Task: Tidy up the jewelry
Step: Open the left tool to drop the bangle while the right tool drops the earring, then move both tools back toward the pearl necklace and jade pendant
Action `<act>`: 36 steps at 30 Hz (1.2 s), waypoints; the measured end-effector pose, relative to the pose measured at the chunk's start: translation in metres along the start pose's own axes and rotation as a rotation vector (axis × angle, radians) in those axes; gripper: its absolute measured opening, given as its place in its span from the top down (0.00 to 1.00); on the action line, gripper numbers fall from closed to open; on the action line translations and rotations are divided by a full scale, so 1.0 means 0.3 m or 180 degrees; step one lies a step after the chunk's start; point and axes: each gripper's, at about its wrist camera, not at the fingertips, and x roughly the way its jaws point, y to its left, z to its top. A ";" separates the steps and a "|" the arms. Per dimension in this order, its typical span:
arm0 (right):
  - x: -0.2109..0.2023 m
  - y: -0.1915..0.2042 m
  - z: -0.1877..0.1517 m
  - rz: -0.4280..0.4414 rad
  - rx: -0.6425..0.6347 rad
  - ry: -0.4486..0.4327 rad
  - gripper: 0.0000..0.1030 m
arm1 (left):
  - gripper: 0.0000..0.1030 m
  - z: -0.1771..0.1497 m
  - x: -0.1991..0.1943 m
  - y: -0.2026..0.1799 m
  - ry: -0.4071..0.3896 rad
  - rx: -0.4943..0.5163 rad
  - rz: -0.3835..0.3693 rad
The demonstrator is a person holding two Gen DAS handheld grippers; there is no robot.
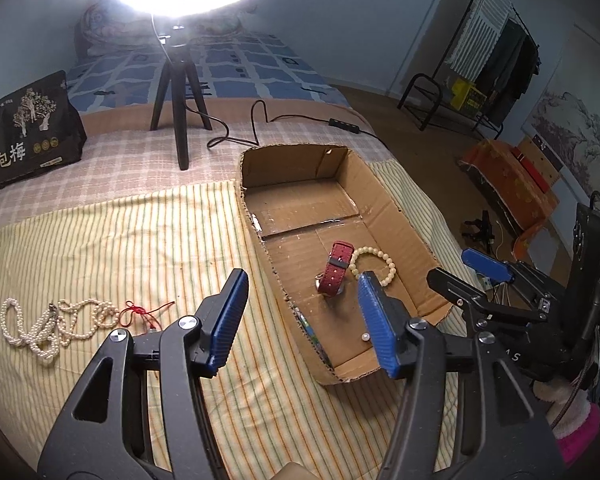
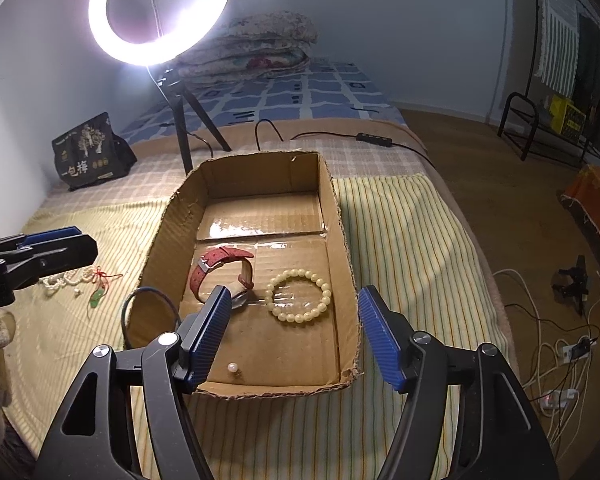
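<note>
An open cardboard box lies on the striped cloth. Inside it are a red-strap watch, a cream bead bracelet, a loose pearl and a thin black ring. A tangled pearl necklace and a red cord with a green pendant lie on the cloth left of the box. My left gripper is open and empty above the box's left wall. My right gripper is open and empty over the box's near end.
A ring light on a black tripod stands behind the box with its cable across the bed. A black snack bag sits at the back left. The bed edge and floor with cables are to the right.
</note>
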 end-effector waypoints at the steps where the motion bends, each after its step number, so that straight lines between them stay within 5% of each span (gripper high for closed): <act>1: -0.005 0.003 0.002 -0.0007 -0.0008 -0.0005 0.36 | 0.44 -0.002 -0.008 0.004 -0.0005 0.0005 0.0008; 13: -0.054 0.053 0.016 -0.0042 -0.0084 -0.0055 0.36 | 0.43 -0.012 -0.092 0.060 -0.0082 -0.0045 0.0064; 30: -0.083 0.199 0.052 -0.0044 -0.0268 -0.0133 0.22 | 0.43 -0.027 -0.201 0.243 -0.0141 -0.0209 0.0239; 36: -0.064 0.270 0.071 0.0014 -0.0352 -0.0126 0.22 | 0.33 -0.037 -0.240 0.325 -0.0169 -0.0284 0.0313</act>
